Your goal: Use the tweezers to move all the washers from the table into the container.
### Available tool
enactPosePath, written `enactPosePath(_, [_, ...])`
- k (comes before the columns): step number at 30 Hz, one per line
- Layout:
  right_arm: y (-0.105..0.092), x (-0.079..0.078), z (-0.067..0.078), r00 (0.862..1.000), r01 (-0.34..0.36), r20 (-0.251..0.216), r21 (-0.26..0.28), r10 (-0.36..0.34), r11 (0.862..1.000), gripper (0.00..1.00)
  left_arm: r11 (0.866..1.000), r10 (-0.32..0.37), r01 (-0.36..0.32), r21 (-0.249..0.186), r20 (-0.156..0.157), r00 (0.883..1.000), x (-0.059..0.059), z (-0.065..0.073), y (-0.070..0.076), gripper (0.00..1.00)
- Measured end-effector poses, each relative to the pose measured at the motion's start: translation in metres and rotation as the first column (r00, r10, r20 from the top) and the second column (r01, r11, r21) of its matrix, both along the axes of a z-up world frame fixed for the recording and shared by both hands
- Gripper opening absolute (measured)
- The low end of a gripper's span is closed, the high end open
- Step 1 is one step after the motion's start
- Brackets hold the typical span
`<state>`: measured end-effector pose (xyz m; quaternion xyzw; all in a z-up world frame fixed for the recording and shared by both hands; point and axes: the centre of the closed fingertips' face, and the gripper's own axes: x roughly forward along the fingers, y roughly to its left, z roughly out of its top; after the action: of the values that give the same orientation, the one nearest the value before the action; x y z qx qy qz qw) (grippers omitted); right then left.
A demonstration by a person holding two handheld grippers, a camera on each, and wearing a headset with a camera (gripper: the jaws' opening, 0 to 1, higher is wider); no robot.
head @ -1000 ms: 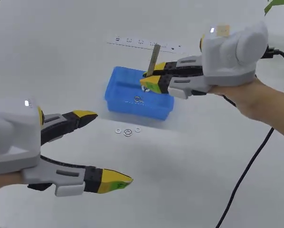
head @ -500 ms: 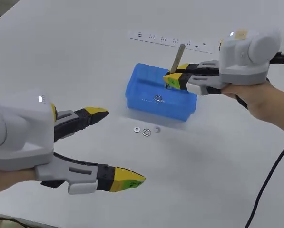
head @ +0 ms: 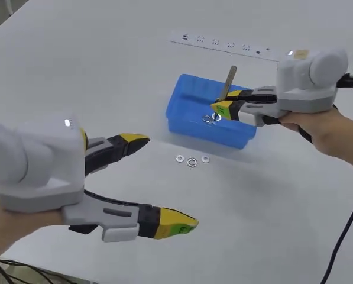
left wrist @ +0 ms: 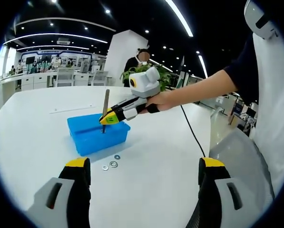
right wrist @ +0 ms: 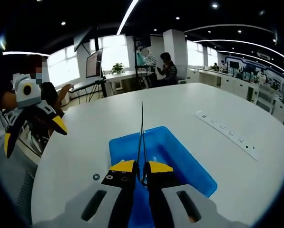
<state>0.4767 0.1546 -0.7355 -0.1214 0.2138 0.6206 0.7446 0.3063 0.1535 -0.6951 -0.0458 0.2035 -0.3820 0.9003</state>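
**Right gripper** (head: 220,111): the jaws are closed on the tweezers (head: 230,78), clamping them at about mid-length. The upper end of the tweezers rises above the jaws. The lower tips point down into the blue container (head: 185,112), directly beneath the jaw tips. In the right gripper view the tips are lost against the blue floor, so it cannot be determined whether they hold a washer. In the head view, small metal rings (head: 210,119) lie on the container floor just beside the jaw tips, but their number is hard to make out.

**Left gripper** (head: 167,181): the jaws are spread wide with nothing between them. It is held over the table (head: 75,71), well apart from the container.

**Washers** (head: 192,161): three lie in a short row on the table, just beside the container's near wall. They are ahead of the left jaws and below the right jaw tips.

**Power strip** (head: 223,44): it lies beyond the container, and its far end is hidden behind the right gripper's body.

**Cable** (head: 347,225): it leaves the rear of the right gripper and is cut off at the lower frame edge.
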Motion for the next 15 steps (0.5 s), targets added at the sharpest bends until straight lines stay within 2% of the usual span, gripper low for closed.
enactPosePath(10, [-0.0023, 0.0009, -0.0017, 1.000, 0.017, -0.019, 0.002, -0.017, 1.000, 0.10, 1.000, 0.002, -0.002, 0.003, -0.004, 1.000, -0.0016, -0.0001, 0.0011, 0.99])
enactPosePath(15, [-0.0045, 0.0024, -0.0015, 1.000, 0.019, -0.015, -0.002, -0.019, 1.000, 0.10, 1.000, -0.001, 0.001, 0.004, -0.004, 1.000, -0.0018, 0.0000, -0.0003, 0.99])
